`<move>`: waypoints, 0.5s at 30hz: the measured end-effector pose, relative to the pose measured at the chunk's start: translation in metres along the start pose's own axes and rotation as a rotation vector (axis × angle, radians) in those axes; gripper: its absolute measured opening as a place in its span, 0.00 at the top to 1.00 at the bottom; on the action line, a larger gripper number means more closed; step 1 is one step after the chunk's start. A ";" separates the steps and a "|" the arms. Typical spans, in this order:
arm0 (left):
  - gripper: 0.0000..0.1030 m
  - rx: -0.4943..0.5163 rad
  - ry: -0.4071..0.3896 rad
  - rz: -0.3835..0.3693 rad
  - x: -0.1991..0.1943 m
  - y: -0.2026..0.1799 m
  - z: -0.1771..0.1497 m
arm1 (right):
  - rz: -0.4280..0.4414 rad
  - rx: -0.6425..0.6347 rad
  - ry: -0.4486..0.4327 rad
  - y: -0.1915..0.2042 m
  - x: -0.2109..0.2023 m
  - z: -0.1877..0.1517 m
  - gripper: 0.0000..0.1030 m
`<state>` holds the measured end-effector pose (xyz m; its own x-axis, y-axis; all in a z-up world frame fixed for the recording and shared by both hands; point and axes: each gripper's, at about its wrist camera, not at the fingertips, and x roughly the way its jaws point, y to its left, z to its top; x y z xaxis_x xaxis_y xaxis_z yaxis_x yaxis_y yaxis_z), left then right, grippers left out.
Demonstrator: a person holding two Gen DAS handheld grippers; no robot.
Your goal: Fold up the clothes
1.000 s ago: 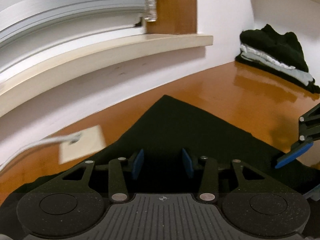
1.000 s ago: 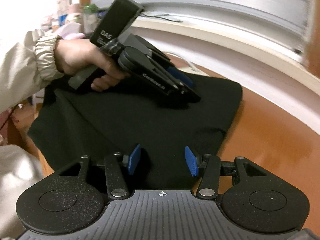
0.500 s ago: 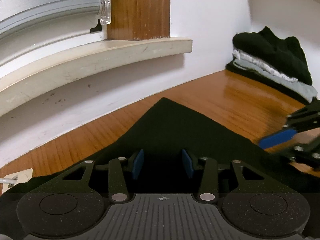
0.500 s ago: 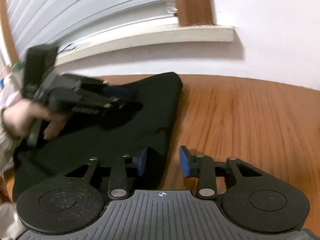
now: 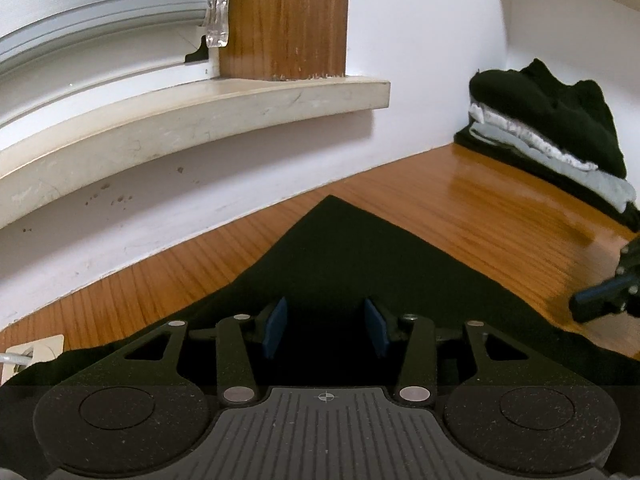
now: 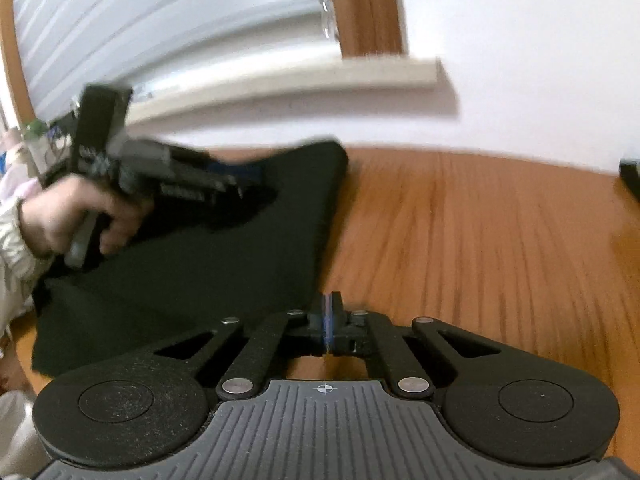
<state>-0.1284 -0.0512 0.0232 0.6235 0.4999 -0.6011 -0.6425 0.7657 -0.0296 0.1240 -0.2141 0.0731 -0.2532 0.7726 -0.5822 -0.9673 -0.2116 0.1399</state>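
Note:
A black garment (image 5: 340,256) lies flat on the wooden table (image 5: 500,216), one corner pointing at the wall. My left gripper (image 5: 325,320) rests low over it; its jaws are opening and the cloth lies under them, not pinched. In the right wrist view a hand (image 6: 68,216) holds that left gripper (image 6: 240,178) on the garment (image 6: 208,272). My right gripper (image 6: 328,320) is shut, pads together, at the garment's right edge over bare wood. No cloth shows between its pads. Its dark tip (image 5: 600,300) shows at the right edge of the left wrist view.
A stack of folded clothes (image 5: 552,132), black and grey, sits in the far right corner against the wall. A white window sill (image 5: 192,120) with a wooden frame post (image 5: 284,20) overhangs the table's back. A white socket (image 5: 34,354) lies at the left.
The right gripper's jaws have closed while it swung right, off the garment to its edge. The left gripper's jaws have widened; it slid right earlier and now holds still.

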 end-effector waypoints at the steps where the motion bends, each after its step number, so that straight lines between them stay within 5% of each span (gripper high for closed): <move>1: 0.20 -0.008 0.003 -0.002 -0.002 0.001 0.000 | -0.008 -0.022 -0.024 0.007 -0.001 0.004 0.94; 6: 0.19 -0.059 -0.014 -0.008 -0.042 0.027 -0.005 | 0.034 -0.140 -0.131 0.063 0.003 0.024 0.78; 10: 0.08 -0.036 -0.052 0.066 -0.107 0.064 -0.015 | 0.081 -0.226 -0.163 0.118 0.018 0.034 0.68; 15: 0.09 -0.021 -0.052 0.197 -0.201 0.128 -0.047 | 0.161 -0.391 -0.133 0.199 0.041 0.041 0.61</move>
<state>-0.3571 -0.0724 0.1023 0.5069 0.6599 -0.5547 -0.7631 0.6428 0.0674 -0.0801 -0.1995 0.1101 -0.4249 0.7760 -0.4661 -0.8432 -0.5266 -0.1081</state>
